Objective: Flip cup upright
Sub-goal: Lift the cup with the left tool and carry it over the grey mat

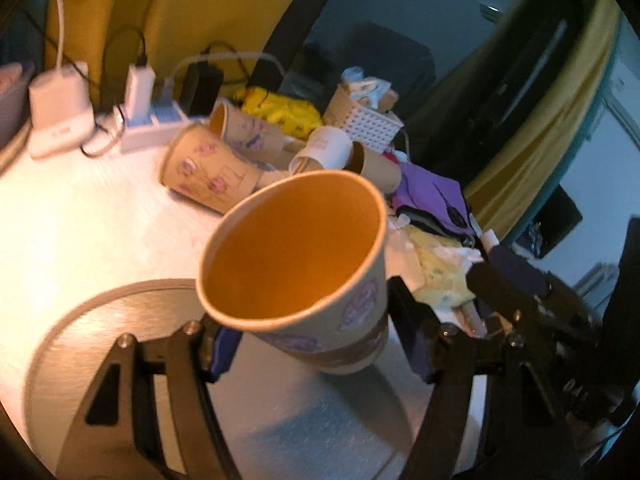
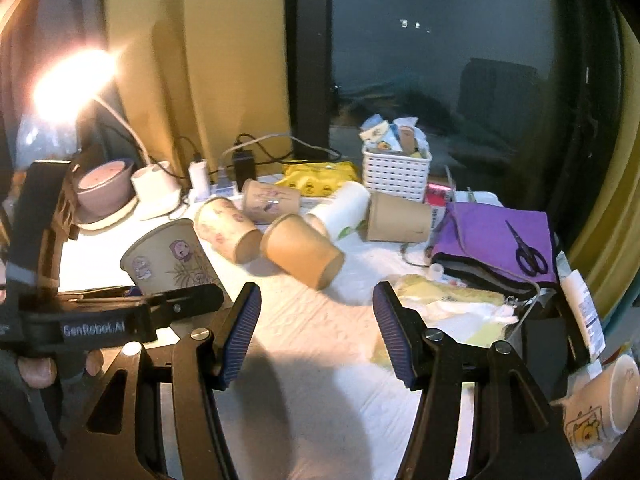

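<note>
- While your left gripper (image 1: 316, 344) pinches the cup (image 1: 296, 264), mouth up and tilted, only its wrist view shows the round metal tray (image 1: 100, 320) beneath.
- Your right gripper (image 2: 316, 328) hangs spread, empty; its view alone shows scissors (image 2: 528, 252).

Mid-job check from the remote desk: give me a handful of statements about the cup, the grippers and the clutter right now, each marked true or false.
1. The left gripper holds a paper cup with its mouth facing up. True.
2. The right gripper is clamped on a cup. False: its jaws stand open with nothing between them.
3. Scissors lie on a purple cloth. True.
4. Every other paper cup at the back stands upright. False: they lie on their sides, like the plain brown cup.
5. The white basket is empty. False: packets stick out of it.
</note>
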